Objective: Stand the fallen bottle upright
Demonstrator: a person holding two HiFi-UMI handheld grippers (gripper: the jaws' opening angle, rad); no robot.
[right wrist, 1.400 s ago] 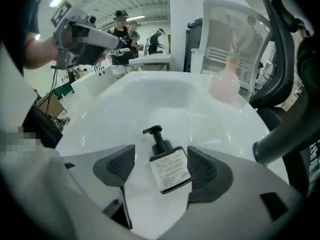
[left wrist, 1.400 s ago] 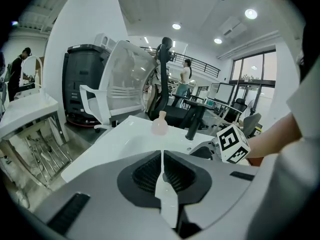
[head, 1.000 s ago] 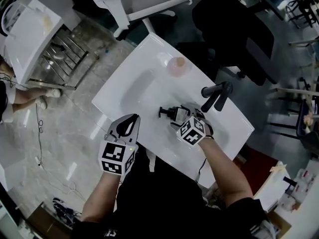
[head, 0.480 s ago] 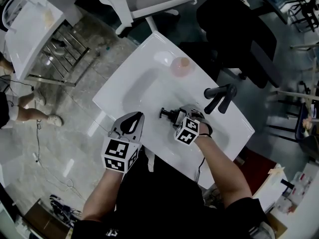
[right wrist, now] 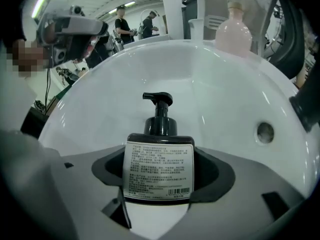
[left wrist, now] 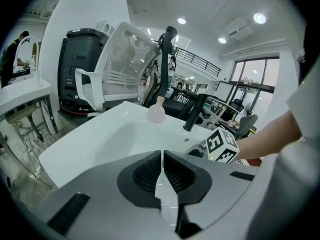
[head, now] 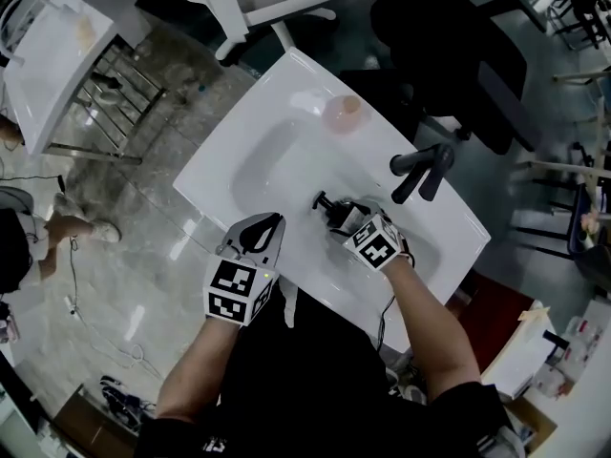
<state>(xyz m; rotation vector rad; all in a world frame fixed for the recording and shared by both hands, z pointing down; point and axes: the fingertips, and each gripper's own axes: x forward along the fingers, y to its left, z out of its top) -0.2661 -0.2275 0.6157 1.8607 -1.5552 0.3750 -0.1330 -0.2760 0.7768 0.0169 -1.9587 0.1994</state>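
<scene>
bottle (right wrist: 159, 170): black, pump-topped; on its side in the sink (head: 256, 172), pump toward the basin's middle
right gripper (head: 346, 216): jaws wide, just been closing; pads against the bottle's sides; only its own view shows this
left gripper (head: 270, 225): jaws together, empty; over the sink's front rim
head view alone: faucet (head: 420, 172) at the sink's right rim

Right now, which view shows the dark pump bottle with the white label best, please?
The right gripper view: the dark pump bottle fills its centre, label up, between the right gripper's just-closing jaws. The head view shows only its pump end; the left gripper view misses it.
</scene>
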